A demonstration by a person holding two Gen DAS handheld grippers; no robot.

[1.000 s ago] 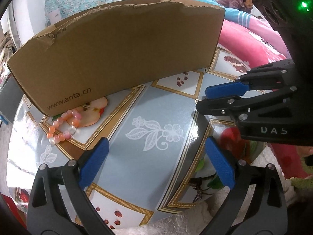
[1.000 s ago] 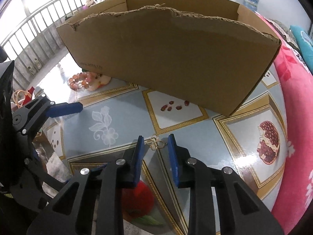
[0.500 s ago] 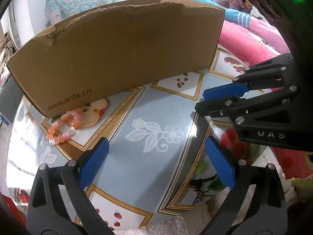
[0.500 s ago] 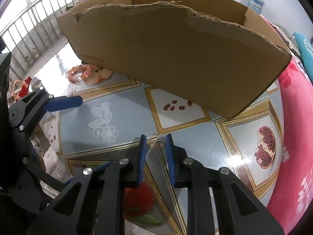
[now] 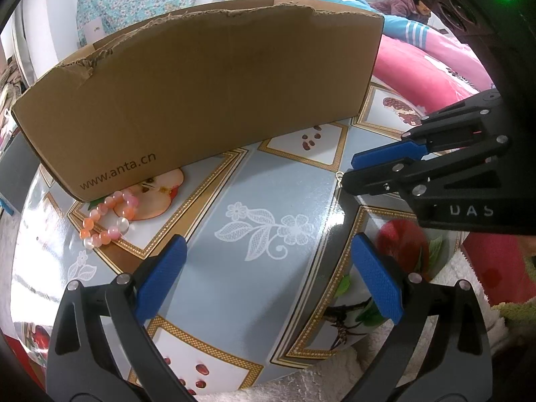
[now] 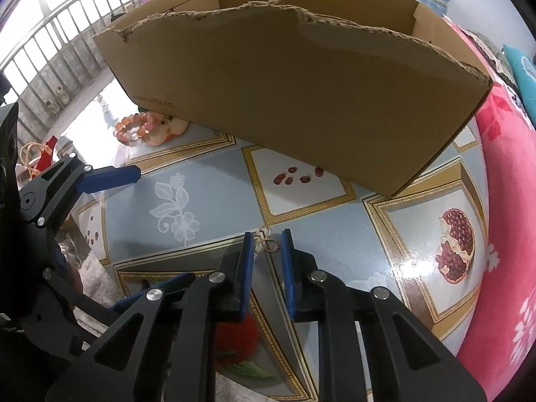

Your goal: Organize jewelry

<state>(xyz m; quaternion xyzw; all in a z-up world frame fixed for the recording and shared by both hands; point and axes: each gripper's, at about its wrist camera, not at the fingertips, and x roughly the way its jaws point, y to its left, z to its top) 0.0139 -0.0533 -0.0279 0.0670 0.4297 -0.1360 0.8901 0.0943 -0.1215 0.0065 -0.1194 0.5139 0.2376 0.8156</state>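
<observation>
Earring (image 6: 264, 242) lies on the table (image 6: 214, 197) in front of the box (image 6: 301, 93), between my right gripper (image 6: 266, 251) pads; its jaws have just been closing, not yet pinching. My left gripper (image 5: 264, 281) is spread wide. Bracelet (image 5: 107, 217) sits by the box corner.

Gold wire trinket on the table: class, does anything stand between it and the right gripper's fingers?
Nothing visible does. The trinket lies on the table between the tips of the right gripper, whose jaws have just been closing but still leave a gap on either side. The cardboard box stands beyond.
</observation>
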